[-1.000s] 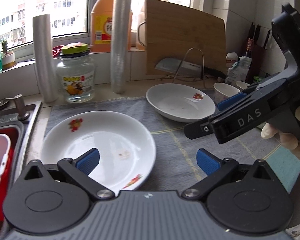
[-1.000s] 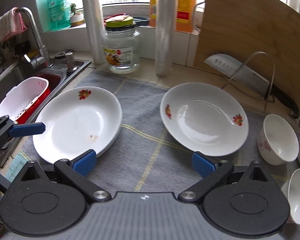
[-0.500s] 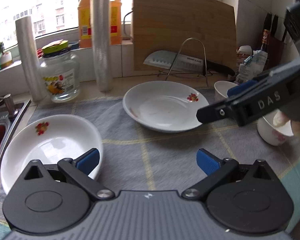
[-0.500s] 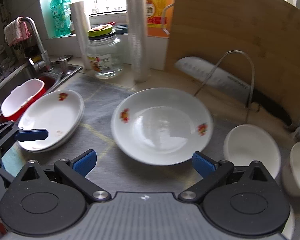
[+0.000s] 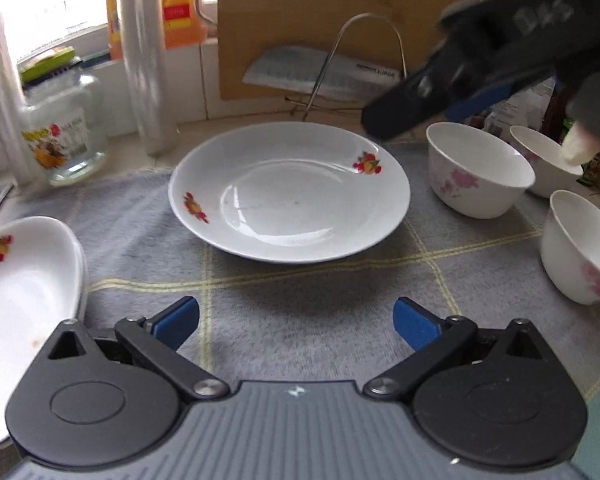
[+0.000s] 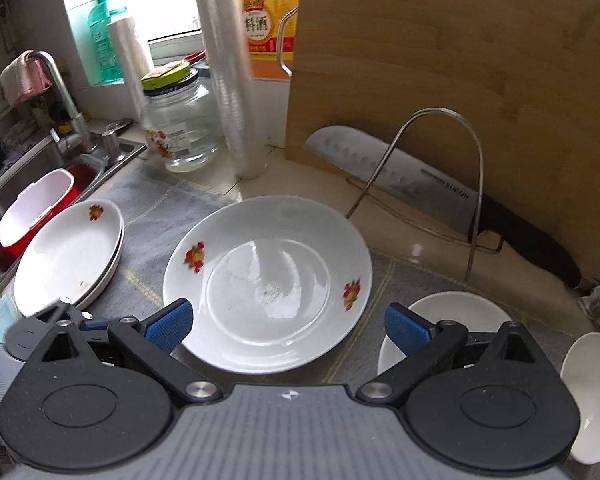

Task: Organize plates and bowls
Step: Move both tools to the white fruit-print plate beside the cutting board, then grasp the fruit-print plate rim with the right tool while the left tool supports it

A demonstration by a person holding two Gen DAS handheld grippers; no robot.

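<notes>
Left wrist view: round white ceramic plate with red fruit decals [image 5: 290, 192] lies flat on the grey checked cloth mat [image 5: 300, 300], straight ahead of the left gripper [image 5: 296, 320]; no long axis, so any rim point serves; near rim faces the fingers
Left gripper state: blue pads spread wide, nothing between them; apart from the plate
Other hand: right gripper [image 5: 464, 96] hangs blurred above the plate's far right rim, by the white flowered bowls [image 5: 480, 172]
Stack: white stacked plates [image 5: 24, 280] at the mat's left edge, beside the left gripper
Right wrist view: same single plate [image 6: 268, 280] directly below and ahead of the right gripper [image 6: 286, 322]; near rim sits between its wide-spread, empty fingers
Stack from here: stacked plates [image 6: 70, 256] to the left, near the steel sink [image 6: 4, 188]
Nearer hand, as a judgement: right gripper is closer to the single plate; the stack lies leftward of it
</notes>
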